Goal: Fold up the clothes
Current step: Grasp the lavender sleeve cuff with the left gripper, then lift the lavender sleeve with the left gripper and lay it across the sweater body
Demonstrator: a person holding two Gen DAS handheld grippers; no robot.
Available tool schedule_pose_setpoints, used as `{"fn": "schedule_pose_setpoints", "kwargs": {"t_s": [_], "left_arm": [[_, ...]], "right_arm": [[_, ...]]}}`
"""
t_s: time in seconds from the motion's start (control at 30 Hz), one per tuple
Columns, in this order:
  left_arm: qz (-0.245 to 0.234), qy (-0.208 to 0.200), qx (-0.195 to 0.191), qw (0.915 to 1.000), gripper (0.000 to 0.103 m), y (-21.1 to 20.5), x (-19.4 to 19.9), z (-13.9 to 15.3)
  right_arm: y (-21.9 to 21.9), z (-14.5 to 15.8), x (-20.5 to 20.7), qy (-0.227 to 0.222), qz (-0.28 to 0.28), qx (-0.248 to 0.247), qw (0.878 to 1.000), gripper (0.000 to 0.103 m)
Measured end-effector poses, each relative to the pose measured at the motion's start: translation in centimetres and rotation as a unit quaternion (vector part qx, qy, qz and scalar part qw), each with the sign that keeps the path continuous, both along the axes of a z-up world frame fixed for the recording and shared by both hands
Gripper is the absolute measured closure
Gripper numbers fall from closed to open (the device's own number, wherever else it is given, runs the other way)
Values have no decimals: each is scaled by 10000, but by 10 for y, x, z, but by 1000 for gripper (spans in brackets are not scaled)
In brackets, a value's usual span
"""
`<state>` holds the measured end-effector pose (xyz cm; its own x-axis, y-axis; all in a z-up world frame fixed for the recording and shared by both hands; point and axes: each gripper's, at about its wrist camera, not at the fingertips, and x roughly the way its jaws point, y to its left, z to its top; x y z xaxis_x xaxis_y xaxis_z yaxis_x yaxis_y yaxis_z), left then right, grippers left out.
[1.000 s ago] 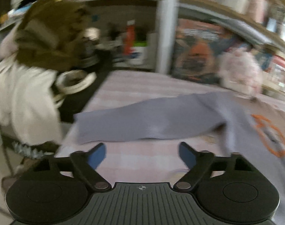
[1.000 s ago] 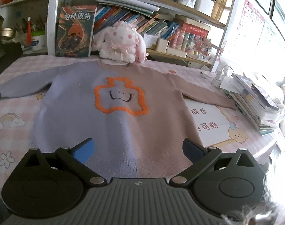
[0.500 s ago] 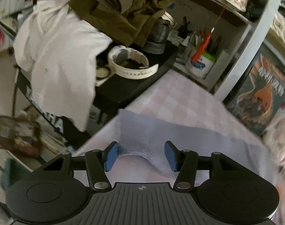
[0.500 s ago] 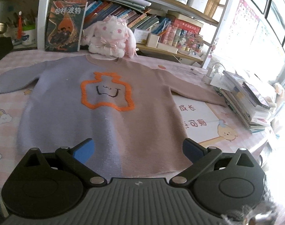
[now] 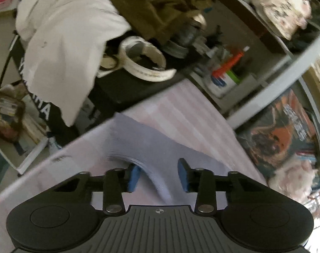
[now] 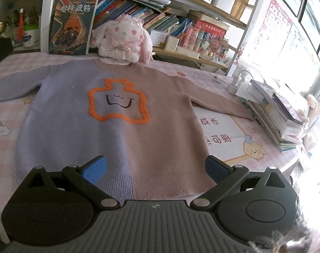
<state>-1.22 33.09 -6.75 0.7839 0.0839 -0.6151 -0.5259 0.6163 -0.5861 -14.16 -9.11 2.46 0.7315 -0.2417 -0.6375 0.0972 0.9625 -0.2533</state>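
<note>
The right wrist camera looks from the near hem across the whole sweater (image 6: pixel 122 113) toward the bookshelf (image 6: pixel 181 4). The left one sits close over its purple sleeve (image 5: pixel 160 147) at the worktop's (image 5: pixel 176 113) edge; both catch the poster (image 6: pixel 72 25).

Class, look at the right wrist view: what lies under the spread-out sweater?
Under the sweater lies a pink checked tablecloth with cartoon prints. A white printed sheet slips under its edge; how far is hidden.
</note>
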Motion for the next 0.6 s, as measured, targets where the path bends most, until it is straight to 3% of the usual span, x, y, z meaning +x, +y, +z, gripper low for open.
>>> {"fn": "schedule_pose_setpoints", "kwargs": {"t_s": [0.03, 0.07, 0.37, 0.6], "left_arm": [[22, 47, -27, 10000, 97, 3, 1, -1], [0, 95, -53, 9999, 99, 5, 1, -3], [-206, 60, 415, 9989, 100, -10, -1, 9], [-423, -474, 1134, 9915, 100, -53, -1, 58]], "right_arm": [[0, 0, 1, -4, -3, 14, 10000, 2], [-1, 0, 2, -7, -13, 35, 10000, 2], [-8, -2, 13, 55, 133, 118, 9998, 2], [-36, -6, 28, 20, 288, 382, 9989, 2]]}}
